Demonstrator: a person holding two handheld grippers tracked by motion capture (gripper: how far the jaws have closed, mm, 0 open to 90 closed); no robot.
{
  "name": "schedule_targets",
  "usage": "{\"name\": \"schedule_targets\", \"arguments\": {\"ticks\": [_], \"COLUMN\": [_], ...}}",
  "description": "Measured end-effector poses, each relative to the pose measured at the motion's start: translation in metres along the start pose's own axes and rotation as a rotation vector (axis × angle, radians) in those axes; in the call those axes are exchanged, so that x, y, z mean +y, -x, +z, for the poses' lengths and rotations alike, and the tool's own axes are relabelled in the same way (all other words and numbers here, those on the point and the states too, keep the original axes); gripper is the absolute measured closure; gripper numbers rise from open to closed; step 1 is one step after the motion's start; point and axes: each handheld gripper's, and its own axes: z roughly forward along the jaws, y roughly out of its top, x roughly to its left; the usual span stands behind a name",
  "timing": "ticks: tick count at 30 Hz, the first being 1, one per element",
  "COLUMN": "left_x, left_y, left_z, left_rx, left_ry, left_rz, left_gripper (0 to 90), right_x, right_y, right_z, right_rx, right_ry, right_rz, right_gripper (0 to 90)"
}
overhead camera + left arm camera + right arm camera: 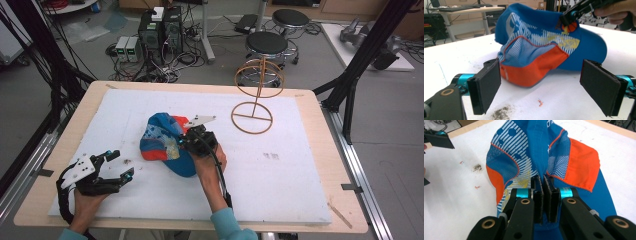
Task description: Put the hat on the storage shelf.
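A blue fabric cap with orange panels and white striped print [165, 142] lies near the middle of the white foam sheet [280, 175] that covers the wooden bench [322, 130]. The right tool [184, 141] is clamped on the cap: in the right gripper view its two black padded jaws stand almost together, with a ridge of blue cloth [541, 170] pinched between them along the crown seam. The person's right hand [210, 160] grips that tool from behind, a teal sleeve [227, 225] showing at the bottom edge of the high view.

The left tool [122, 165] sits apart from the cap, toward the bench's near left corner, held in the left hand [85, 202]. Its jaws are spread wide and hold nothing; in the left gripper view the cap [544, 47] lies beyond them, between the two pads but not touching either. A small patch of dark crumbs [501, 113] marks the foam just ahead of the left pad.

A gold wire stand with a round base and hoop top [255, 95] stands upright on the foam, well apart from the cap, toward the far right.
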Motion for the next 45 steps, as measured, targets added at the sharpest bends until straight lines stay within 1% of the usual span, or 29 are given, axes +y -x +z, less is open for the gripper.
{"name": "schedule_targets", "arguments": {"ticks": [3, 7, 9, 12, 16, 19, 23, 26, 29, 33, 39, 40, 42, 45], "left_x": [0.0, 0.0, 0.0, 0.0, 0.0, 0.0, 0.0, 0.0, 0.0, 0.0, -0.001, -0.001, -0.001, -0.001], "left_y": [0.0, 0.0, 0.0, 0.0, 0.0, 0.0, 0.001, 0.001, 0.002, 0.002, 0.001, 0.001, 0.001, 0.001], "left_z": [0.0, 0.0, 0.0, 0.0, 0.0, 0.0, 0.0, 0.0, 0.0, 0.0, -0.001, -0.001, -0.001, -0.001], "left_rx": [0.0, 0.001, 0.002, 0.001, 0.0, 0.001, -0.002, -0.001, 0.002, 0.004, 0.005, 0.006, 0.006, 0.006], "left_ry": [-0.001, -0.001, -0.002, -0.003, -0.004, -0.002, -0.002, -0.002, 0.002, 0.001, 0.009, 0.009, 0.011, 0.009], "left_rz": [0.002, 0.001, 0.003, 0.005, 0.007, 0.005, 0.011, 0.01, 0.016, 0.024, 0.016, 0.015, 0.009, 0.013], "left_gripper": [17.5, 17.5, 17.5, 17.5, 17.5, 17.5, 17.3, 17.4, 17.3, 17.4, 17.3, 17.2, 17.2, 17.2], "right_x": [0.002, 0.008, 0.012, 0.018, 0.024, 0.028, 0.036, 0.043, 0.049, 0.056, 0.071, 0.073, 0.075, 0.076], "right_y": [0.004, 0.01, 0.013, 0.016, 0.023, 0.028, 0.032, 0.038, 0.045, 0.055, 0.071, 0.073, 0.077, 0.082], "right_z": [-0.008, -0.018, -0.023, -0.032, -0.043, -0.05, -0.06, -0.068, -0.077, -0.088, -0.107, -0.11, -0.114, -0.118], "right_rx": [-0.004, -0.008, -0.017, -0.03, -0.048, -0.051, -0.064, -0.074, -0.083, -0.096, -0.118, -0.121, -0.121, -0.127], "right_ry": [0.017, 0.043, 0.05, 0.06, 0.084, 0.098, 0.122, 0.145, 0.173, 0.196, 0.241, 0.248, 0.261, 0.267], "right_rz": [0.005, 0.025, 0.016, 0.016, 0.022, 0.031, 0.025, 0.033, 0.039, 0.048, 0.056, 0.064, 0.075, 0.083], "right_gripper": [87.1, 87.2, 87.2, 87.2, 87.2, 87.2, 87.2, 87.2, 87.3, 87.3, 87.2, 87.3, 87.3, 87.3]}}
